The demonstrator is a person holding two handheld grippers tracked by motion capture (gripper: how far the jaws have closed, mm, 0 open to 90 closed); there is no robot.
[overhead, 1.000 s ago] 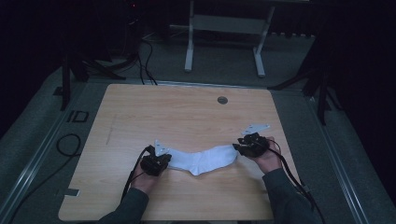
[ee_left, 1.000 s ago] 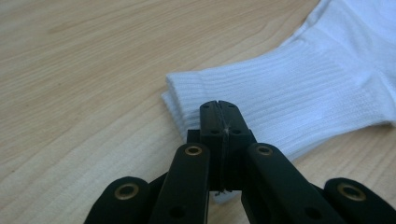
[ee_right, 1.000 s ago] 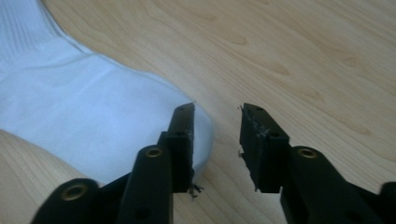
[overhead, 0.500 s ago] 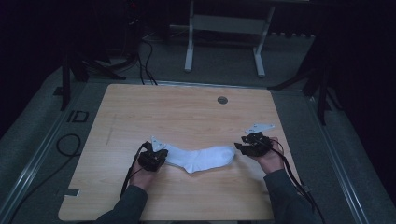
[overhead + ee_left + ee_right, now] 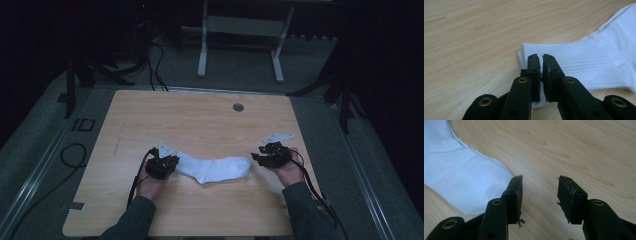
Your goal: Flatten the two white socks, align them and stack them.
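Person: sleeves and forearms come in from the bottom edge of the high view, one gripper in each hand, both low on the near half of the table.

Left gripper (image 5: 541, 62): sits right at the cuff end of the sock. In its own view the jaws are nearly together with just a thin slit between them, and they've just been easing apart a bit. The ribbed cuff lies under and behind the tips; no fabric looks pinched in the slit, so it's not really gripping anything. In the high view it shows at (image 5: 162, 165), touching the sock's left end.

Right gripper (image 5: 540, 187): jaws stand a moderate way apart with bare wood between them, nothing held. The sock's toe is just beside the jaw on the left of its own view, maybe brushing it, hard to say. In the high view it's at (image 5: 267, 156), just off the toe end.

Sock (image 5: 212, 168): white, lying flat on the table between the two grippers, cuff to the left, toe to the right, bent a bit at the heel. Ribbing is clear in the left gripper view (image 5: 594, 65).

Table (image 5: 200, 120): light wood top, far half bare.

Grommet (image 5: 238, 107): small dark round thing set in the tabletop near the far edge, well apart from the sock.
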